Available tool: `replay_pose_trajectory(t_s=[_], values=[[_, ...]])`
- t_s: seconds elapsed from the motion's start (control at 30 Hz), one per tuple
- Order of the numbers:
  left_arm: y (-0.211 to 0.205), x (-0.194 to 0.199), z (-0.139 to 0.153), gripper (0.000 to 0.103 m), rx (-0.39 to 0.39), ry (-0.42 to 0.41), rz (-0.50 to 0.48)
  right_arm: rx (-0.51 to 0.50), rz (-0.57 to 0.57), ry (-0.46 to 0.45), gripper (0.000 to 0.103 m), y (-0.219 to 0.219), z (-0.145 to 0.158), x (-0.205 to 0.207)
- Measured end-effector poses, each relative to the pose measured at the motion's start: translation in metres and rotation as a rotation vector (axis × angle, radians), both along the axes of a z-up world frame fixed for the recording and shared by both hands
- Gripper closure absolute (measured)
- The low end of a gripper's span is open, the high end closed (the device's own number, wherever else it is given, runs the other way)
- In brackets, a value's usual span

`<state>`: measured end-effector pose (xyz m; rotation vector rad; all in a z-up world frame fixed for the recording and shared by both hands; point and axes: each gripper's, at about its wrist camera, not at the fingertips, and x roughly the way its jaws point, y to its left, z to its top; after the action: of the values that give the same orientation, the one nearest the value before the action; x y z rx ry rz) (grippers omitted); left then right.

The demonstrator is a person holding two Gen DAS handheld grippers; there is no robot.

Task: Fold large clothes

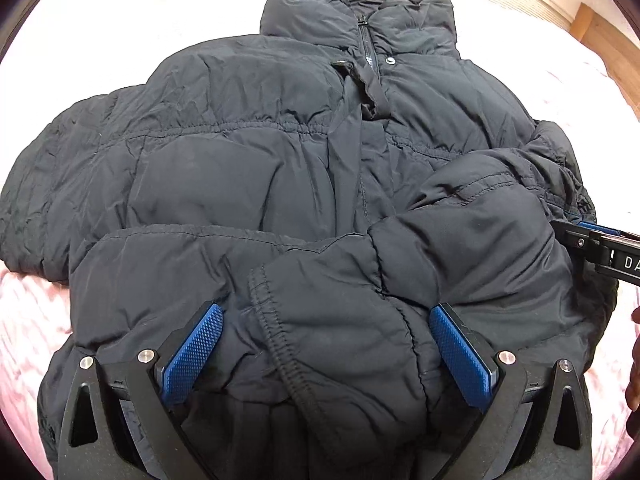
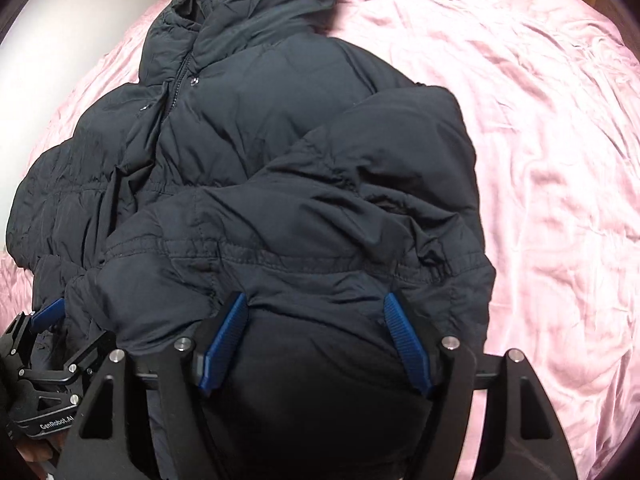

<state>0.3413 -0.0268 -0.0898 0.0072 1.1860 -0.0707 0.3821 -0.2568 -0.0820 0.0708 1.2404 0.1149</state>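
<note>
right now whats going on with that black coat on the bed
A person is folding a black puffer jacket spread front-up on a pink bedsheet, with a gripper in each hand. The left gripper and the right gripper each straddle a thick bunch of the near edge between wide-set blue pads. One sleeve is already folded in across the front; the collar lies at the far end.

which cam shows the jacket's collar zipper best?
Left wrist. There the zipper runs down the centre of the standing collar, facing the camera, with the snap beside it. In the right wrist view the zipper sits far off to the upper left, seen obliquely and partly hidden by collar folds.
</note>
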Motion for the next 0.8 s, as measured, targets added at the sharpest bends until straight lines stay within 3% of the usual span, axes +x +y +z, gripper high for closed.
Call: replay_pose_trajectory(t_s=[0.27, 0.47, 0.8], values=[[0.037, -0.037, 0.040, 0.001, 0.004, -0.033, -0.014, 0.059, -0.094, -0.065, 0.033, 0.002, 0.049, -0.057], [0.083, -0.067, 0.053, 0.001, -0.011, -0.031, 0.014, 0.071, -0.140, -0.067, 0.033, 0.007, 0.077, -0.096], [0.153, -0.082, 0.057, 0.001, -0.015, -0.024, 0.087, 0.043, -0.206, -0.075, 0.033, 0.023, 0.106, -0.130]])
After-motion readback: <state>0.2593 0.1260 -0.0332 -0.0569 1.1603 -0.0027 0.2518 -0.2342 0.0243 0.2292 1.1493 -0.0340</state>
